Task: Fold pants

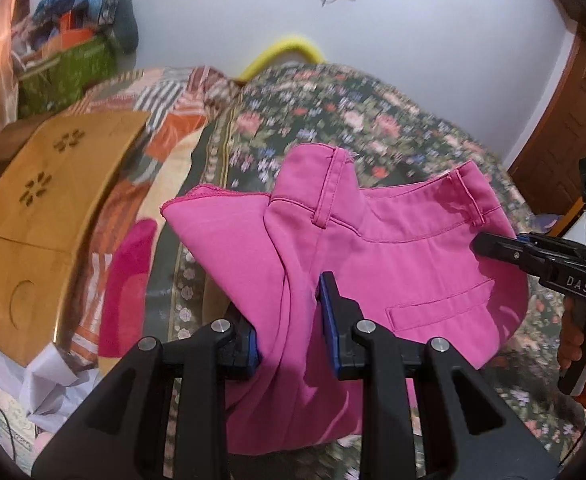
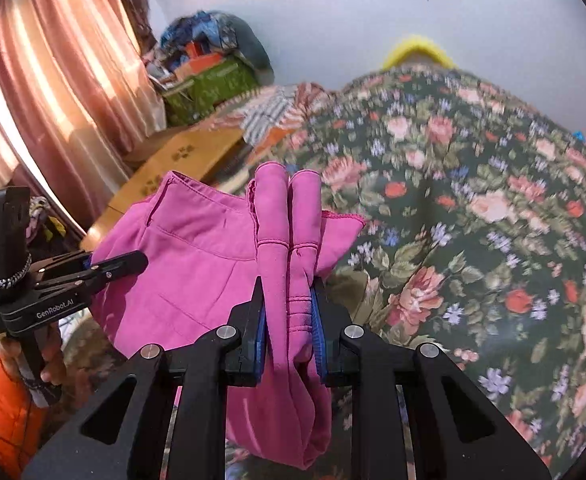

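The pink pants (image 1: 397, 264) hang folded above the floral bedspread (image 1: 333, 120), waistband and belt loops up, a welt pocket facing the left wrist camera. My left gripper (image 1: 289, 320) is shut on a thick fold at the pants' left edge. My right gripper (image 2: 289, 312) is shut on the bunched waistband of the pants (image 2: 197, 264) at the other edge; in the left wrist view its black fingers (image 1: 505, 250) clamp the cloth at the right. My left gripper also shows in the right wrist view (image 2: 113, 266), clamped on the fabric.
A wooden lap table (image 1: 41, 216) lies on the bed at the left, on a striped patchwork blanket (image 1: 165, 120). A green box with piled clothes (image 1: 69, 72) stands behind. Pink curtains (image 2: 41, 92) hang at the left. A wooden door (image 1: 565, 128) is at the right.
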Action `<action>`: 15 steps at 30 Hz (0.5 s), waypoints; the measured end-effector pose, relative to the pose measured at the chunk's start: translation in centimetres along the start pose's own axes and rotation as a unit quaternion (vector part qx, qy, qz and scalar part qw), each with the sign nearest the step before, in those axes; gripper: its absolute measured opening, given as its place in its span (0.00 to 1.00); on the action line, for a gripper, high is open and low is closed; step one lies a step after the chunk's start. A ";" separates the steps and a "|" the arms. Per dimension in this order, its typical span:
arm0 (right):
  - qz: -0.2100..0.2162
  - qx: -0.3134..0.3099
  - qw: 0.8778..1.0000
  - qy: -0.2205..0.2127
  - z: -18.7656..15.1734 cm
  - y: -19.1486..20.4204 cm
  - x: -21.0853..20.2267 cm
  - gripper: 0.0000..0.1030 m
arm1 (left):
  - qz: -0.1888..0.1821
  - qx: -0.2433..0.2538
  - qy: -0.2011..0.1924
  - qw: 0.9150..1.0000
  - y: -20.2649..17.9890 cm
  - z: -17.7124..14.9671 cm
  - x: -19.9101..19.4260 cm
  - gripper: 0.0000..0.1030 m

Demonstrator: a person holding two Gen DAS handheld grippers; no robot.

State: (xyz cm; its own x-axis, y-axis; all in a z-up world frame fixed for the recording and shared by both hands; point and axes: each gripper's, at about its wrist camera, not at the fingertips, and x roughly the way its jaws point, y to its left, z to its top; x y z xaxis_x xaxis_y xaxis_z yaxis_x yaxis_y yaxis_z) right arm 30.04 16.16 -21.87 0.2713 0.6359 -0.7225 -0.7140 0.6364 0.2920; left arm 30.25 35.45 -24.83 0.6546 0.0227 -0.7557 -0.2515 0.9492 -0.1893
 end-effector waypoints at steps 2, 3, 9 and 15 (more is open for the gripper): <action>-0.007 -0.006 1.000 0.015 -0.1 -0.2 1.4 0.17 | 0.005 0.000 0.005 1.000 0.4 -0.2 1.0 0.29; -0.012 -0.010 1.000 0.020 -0.1 -0.3 1.9 0.17 | 0.003 -0.001 0.004 1.000 0.6 -0.2 1.2 0.30; -0.010 -0.004 0.999 0.045 -0.5 -1.5 3.0 0.26 | 0.011 -0.003 -0.002 1.000 1.3 -0.5 0.2 0.43; -0.039 -0.035 0.998 0.035 -0.5 -1.2 1.6 0.35 | 0.035 -0.006 -0.018 0.999 2.4 -0.8 -1.8 0.47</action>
State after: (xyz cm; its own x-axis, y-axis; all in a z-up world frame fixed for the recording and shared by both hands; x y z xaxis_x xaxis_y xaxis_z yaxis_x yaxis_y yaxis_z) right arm 31.02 16.16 -23.71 0.2835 0.5515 -0.7845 -0.7362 0.6494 0.1905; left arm 27.90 37.47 -24.43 0.6604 0.0999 -0.7442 -0.3050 0.9414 -0.1442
